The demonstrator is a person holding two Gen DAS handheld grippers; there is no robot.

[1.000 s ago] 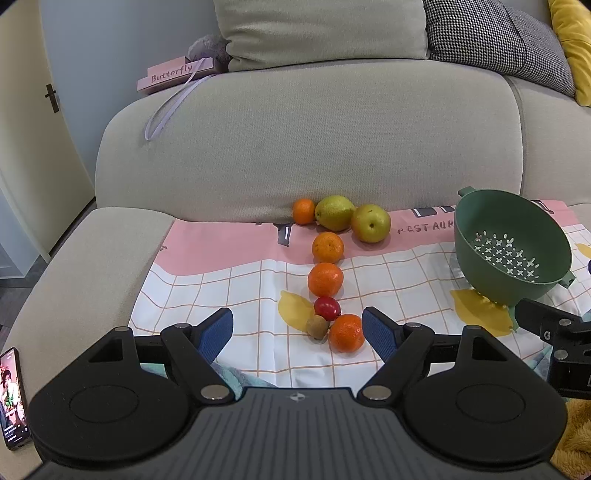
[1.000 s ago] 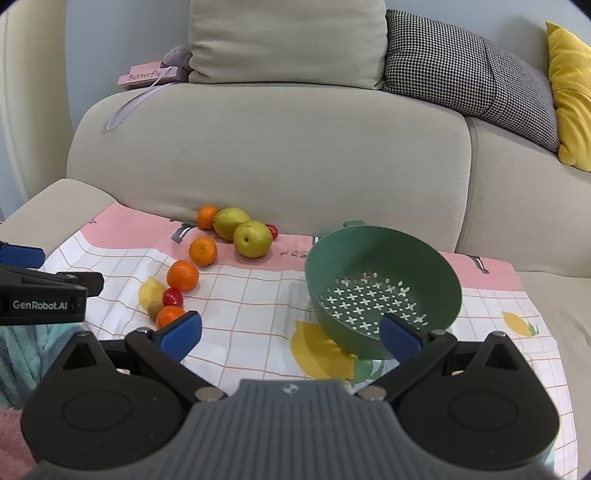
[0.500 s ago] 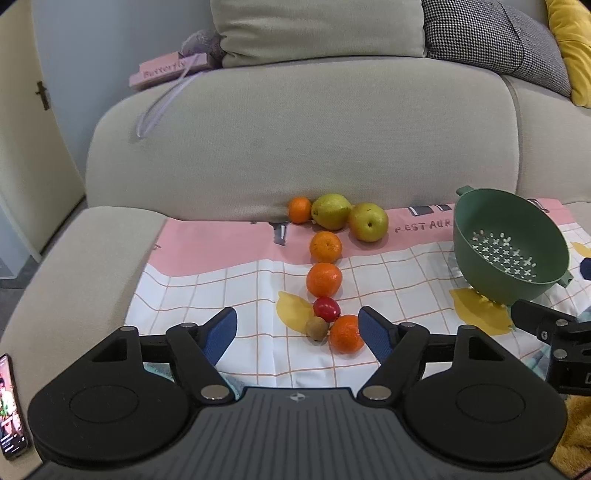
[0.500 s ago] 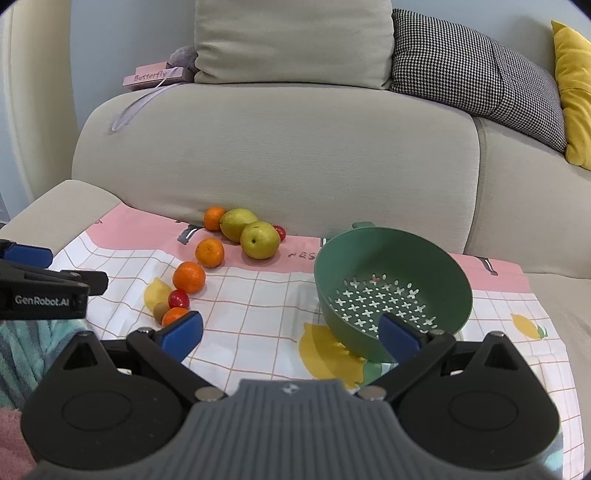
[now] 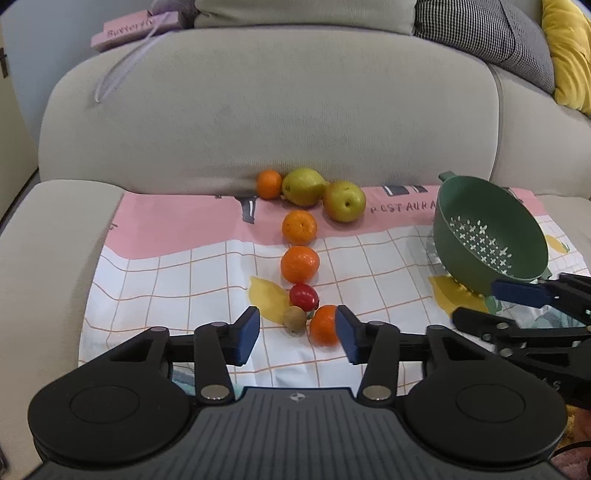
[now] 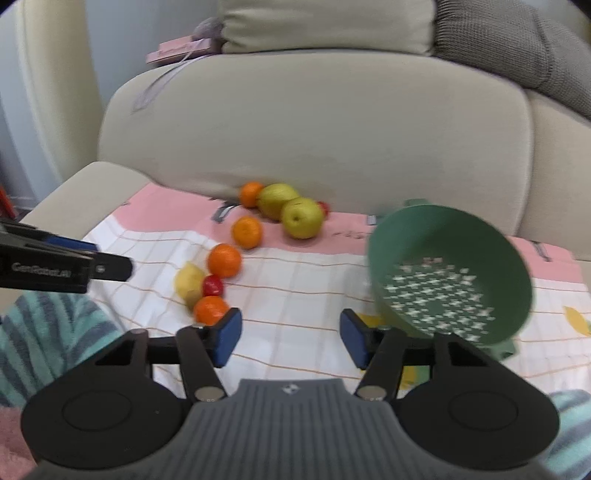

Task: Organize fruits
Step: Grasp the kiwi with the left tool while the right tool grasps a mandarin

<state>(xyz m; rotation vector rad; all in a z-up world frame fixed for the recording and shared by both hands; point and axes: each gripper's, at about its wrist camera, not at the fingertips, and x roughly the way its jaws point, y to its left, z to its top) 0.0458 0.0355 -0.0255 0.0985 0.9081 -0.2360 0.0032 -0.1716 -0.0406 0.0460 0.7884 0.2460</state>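
Note:
A row of fruit lies on the pink and checked cloth (image 5: 184, 266): two pears (image 5: 303, 186) by the backrest, several oranges (image 5: 299, 264), a small red fruit (image 5: 303, 296) and a brown kiwi (image 5: 294, 319). My left gripper (image 5: 297, 334) hangs low over the near end of the row, its jaws closing. The kiwi and the nearest orange (image 5: 323, 325) sit between its pads, and the right pad is beside the orange without a grip. My right gripper (image 6: 291, 338) is closing too, with only cloth between its pads. The green colander (image 6: 450, 273) stands just right of it.
The beige sofa backrest (image 5: 277, 110) rises right behind the fruit. A pink book (image 5: 129, 31) lies on top of it, and cushions (image 5: 487, 37) lean at the back right. A teal striped towel (image 6: 44, 332) lies near the cloth's front left.
Both grippers moved forward and down toward the cloth, so fruit and colander look nearer. Both pairs of jaws narrowed from wide open to about half.

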